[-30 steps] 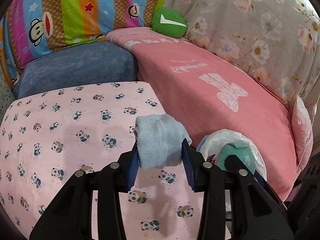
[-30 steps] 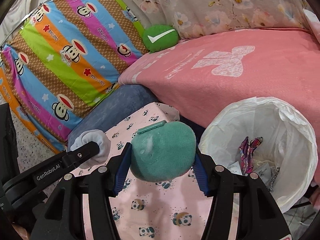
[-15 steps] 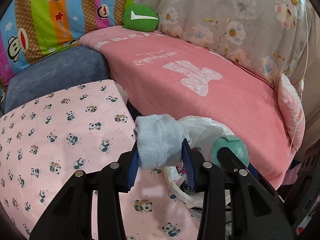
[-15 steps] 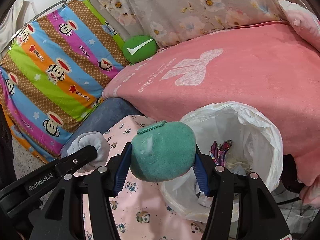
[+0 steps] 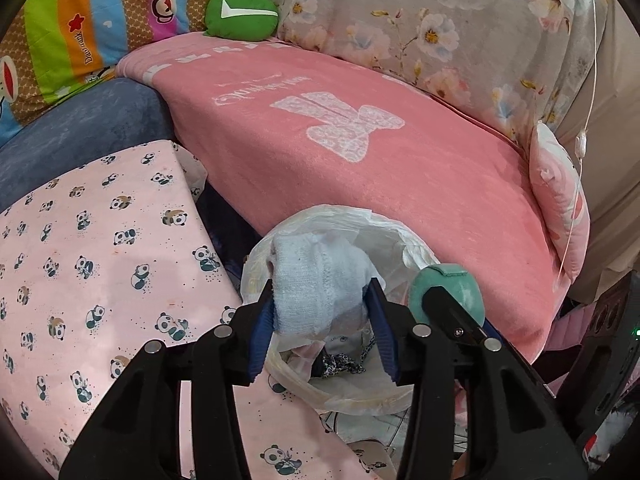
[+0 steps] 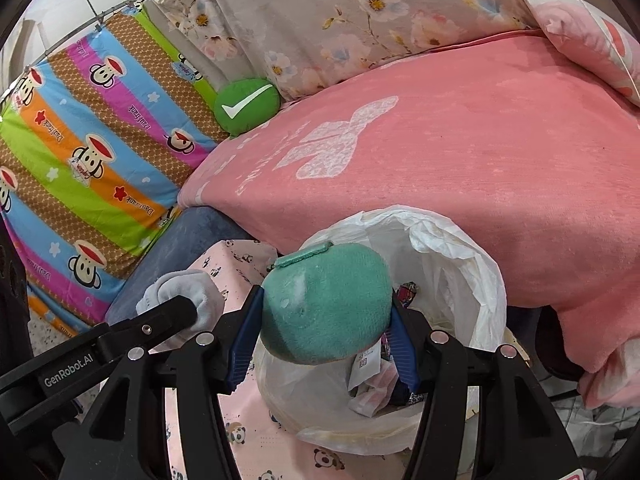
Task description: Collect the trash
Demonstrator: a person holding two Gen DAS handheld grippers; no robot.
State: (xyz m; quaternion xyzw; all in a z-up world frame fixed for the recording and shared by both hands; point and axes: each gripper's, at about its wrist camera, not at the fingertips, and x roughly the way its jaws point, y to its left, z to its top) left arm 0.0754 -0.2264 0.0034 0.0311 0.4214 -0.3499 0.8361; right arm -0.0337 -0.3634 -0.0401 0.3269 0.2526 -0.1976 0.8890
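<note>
My left gripper [image 5: 320,300] holds a rolled pale blue sock [image 5: 316,280] over the near rim of the white-bagged trash bin [image 5: 400,236]. Its jaws are opening, and both blue pads still touch the sock. My right gripper [image 6: 326,312] is shut on a teal plush lump [image 6: 324,300] above the same bin [image 6: 460,248]. Wrappers and paper scraps [image 6: 372,364] lie inside the bag. In the left wrist view the teal lump [image 5: 460,280] sits just right of the sock. In the right wrist view the sock [image 6: 188,284] shows at the left.
The bin stands between a panda-print pink cloth [image 5: 100,260] on the left and a sofa under a pink blanket [image 5: 360,168] behind. A blue cushion [image 5: 80,128], a green check-mark cushion [image 5: 240,14], a striped monkey-print blanket [image 6: 80,152] and a pink pillow [image 5: 560,192] surround it.
Both grippers have swung right, from above the panda cloth to above the bin's mouth. The left jaws stand slightly wider around the sock. The teal lump stays gripped.
</note>
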